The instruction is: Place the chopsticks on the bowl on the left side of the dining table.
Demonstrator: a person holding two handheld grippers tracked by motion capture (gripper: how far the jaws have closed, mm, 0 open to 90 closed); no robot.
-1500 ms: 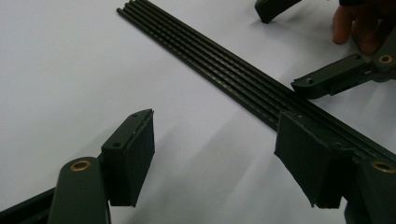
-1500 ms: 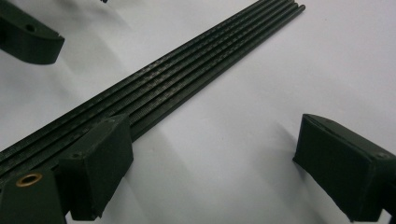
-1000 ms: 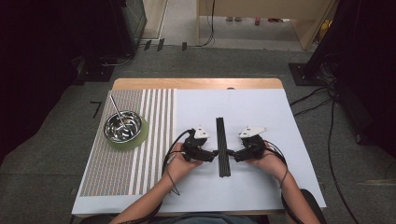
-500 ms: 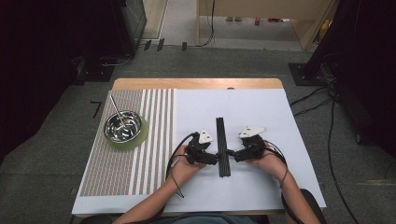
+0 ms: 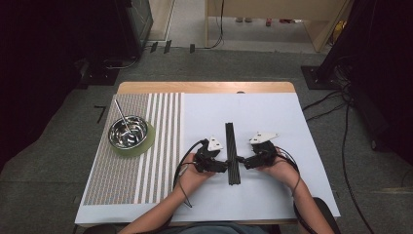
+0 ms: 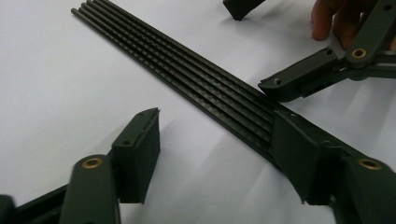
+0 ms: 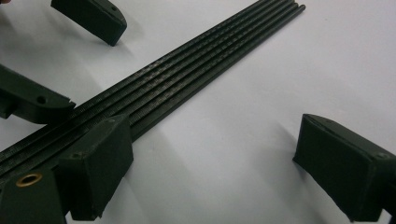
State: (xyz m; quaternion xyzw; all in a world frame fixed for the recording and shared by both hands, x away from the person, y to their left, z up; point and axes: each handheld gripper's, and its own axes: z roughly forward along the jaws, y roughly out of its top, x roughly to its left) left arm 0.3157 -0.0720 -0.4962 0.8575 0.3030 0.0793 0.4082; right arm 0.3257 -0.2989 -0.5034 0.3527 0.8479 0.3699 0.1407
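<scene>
While both hands are resting low on the white paper-covered tabletop (image 5: 292, 122), the bundle of thin black ribbed rods (image 5: 232, 153) is lying flat between them, running lengthwise away from the person, near the tabletop's middle. Left tongs (image 5: 225, 165) are coming at the bundle from its left side: jaws are standing partly apart and have just been closing, one pad (image 6: 299, 161) sitting against the near rod's edge, the other pad (image 6: 140, 149) sitting clear on bare paper, so nothing is being gripped. Right tongs (image 5: 242, 161) are facing in from the opposite side, jaws spread wide; one pad (image 7: 100, 163) is sitting right beside the rods' edge, the other pad (image 7: 341, 163) is sitting well off on the paper, nothing clamped. Well apart to the left, a shiny round steel bowl (image 5: 128, 132) with a thin metal stick (image 5: 122, 116) leaning in it is sitting on a green round coaster (image 5: 146, 144) over the striped woven placemat (image 5: 146, 170).
</scene>
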